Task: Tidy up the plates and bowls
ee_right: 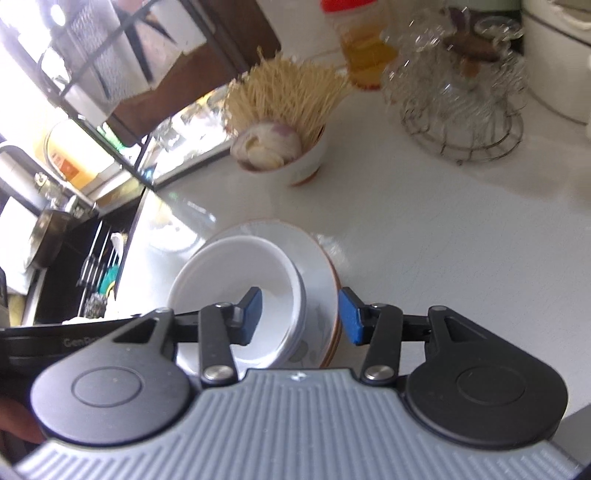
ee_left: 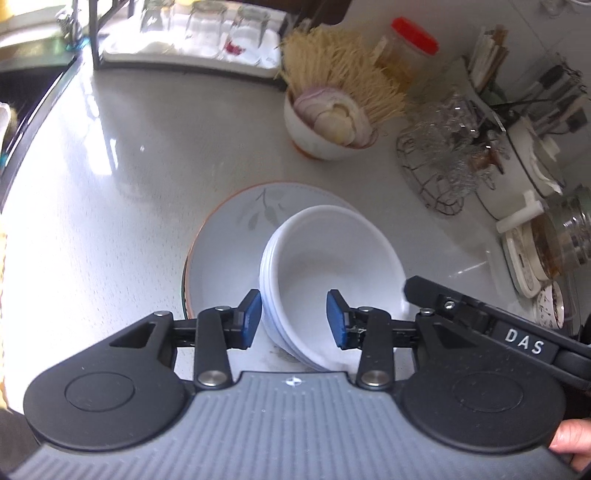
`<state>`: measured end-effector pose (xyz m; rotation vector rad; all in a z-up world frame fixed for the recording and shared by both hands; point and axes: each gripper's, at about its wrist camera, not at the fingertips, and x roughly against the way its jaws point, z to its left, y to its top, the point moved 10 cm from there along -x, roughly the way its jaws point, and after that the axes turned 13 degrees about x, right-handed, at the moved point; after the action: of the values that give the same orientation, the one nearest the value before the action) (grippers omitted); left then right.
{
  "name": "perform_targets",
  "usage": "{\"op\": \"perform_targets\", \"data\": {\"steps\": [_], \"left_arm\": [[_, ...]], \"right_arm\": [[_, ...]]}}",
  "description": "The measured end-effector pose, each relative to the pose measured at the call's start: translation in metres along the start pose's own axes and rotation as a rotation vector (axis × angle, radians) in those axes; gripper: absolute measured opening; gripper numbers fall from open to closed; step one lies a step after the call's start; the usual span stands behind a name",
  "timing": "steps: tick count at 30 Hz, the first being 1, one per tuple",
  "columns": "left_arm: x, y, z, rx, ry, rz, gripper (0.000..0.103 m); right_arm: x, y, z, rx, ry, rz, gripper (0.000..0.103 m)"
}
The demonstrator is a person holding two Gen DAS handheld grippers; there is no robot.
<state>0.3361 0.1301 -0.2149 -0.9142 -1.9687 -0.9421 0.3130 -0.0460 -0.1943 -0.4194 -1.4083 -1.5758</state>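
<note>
A stack of white bowls [ee_left: 332, 258] sits tilted on a pale plate [ee_left: 229, 236] with a leaf print and an orange rim, on the white counter. My left gripper [ee_left: 294, 319] straddles the stack's left wall, one blue pad outside and one inside. The pads stand apart and do not squeeze it. In the right wrist view the bowls [ee_right: 236, 266] and plate [ee_right: 317, 266] lie below my right gripper [ee_right: 301, 315]. Its left pad is inside the bowl and its right pad is beyond the plate's edge, open. The right gripper's body [ee_left: 480, 317] shows beside the bowls.
A small bowl of sliced onion and thin sticks [ee_left: 325, 125] stands behind the plate. A wire basket of glassware [ee_left: 439, 158], a red-lidded jar [ee_left: 410, 44] and crockery crowd the right. A rack of glasses [ee_left: 192, 29] is at the back, with a dark sink [ee_right: 74, 258] to the left.
</note>
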Motion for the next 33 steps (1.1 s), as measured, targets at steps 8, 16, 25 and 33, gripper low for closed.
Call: {"op": "perform_targets", "data": {"steps": [8, 16, 25, 33], "left_arm": [[0.02, 0.004, 0.003, -0.111, -0.036, -0.019, 0.046], [0.072, 0.015, -0.017, -0.183, -0.073, -0.096, 0.046], [0.156, 0.011, -0.075, -0.222, -0.117, -0.251, 0.046], [0.212, -0.026, -0.106, -0.249, -0.135, -0.348, 0.046]], "right_arm": [[0.035, 0.001, 0.004, -0.011, -0.092, -0.115, 0.05], [0.089, 0.029, 0.023, 0.042, -0.138, -0.243, 0.05], [0.185, 0.069, 0.041, 0.168, -0.156, -0.399, 0.05], [0.243, 0.056, 0.039, 0.168, -0.128, -0.469, 0.05]]}}
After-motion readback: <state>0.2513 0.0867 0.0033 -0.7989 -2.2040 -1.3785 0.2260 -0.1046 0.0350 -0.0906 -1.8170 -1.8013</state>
